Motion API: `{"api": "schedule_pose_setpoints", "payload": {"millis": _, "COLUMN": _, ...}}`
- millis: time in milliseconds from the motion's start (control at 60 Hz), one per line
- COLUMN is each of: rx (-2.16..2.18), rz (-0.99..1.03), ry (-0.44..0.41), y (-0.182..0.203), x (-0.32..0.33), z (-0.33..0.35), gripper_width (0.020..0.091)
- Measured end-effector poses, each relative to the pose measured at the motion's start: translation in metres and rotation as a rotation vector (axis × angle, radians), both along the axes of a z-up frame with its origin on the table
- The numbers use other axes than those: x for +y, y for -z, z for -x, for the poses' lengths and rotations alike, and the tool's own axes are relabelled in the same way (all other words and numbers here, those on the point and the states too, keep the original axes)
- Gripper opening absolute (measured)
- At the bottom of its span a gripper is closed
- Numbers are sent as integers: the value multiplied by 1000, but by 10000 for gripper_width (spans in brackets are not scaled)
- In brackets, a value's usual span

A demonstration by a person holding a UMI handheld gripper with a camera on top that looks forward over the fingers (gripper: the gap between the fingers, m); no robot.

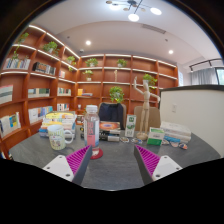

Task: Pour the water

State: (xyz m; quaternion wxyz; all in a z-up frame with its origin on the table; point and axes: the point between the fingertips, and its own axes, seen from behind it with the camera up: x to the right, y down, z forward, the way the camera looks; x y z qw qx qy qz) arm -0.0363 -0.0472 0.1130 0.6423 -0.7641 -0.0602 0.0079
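Hand-held gripper (113, 163) hovering open over a cluttered grey surface (115, 170), nothing between the fingers.

Orange wall shelves (60, 75) with books and potted plants behind, ceiling lights above. Held level, pointing straight at the row of stuff beyond the fingers: one clear tall bottle (91, 124) roughly dead ahead, one clear cup (57, 136) off left, one wooden mannequin (146, 103) to the right, boxes (168, 133) past it. Both magenta pads (148, 160) well apart.
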Motion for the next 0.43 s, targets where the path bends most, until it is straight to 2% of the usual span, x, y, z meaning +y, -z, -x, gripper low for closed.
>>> {"api": "schedule_pose_setpoints", "payload": {"millis": 250, "rx": 55, "rz": -41, "ry": -11, "y": -20, "x": -12, "z": -6, "gripper_width": 886}}
{"api": "schedule_pose_setpoints", "payload": {"millis": 433, "rx": 87, "rz": -36, "ry": -28, "y": -21, "x": -16, "z": -3, "gripper_width": 889}}
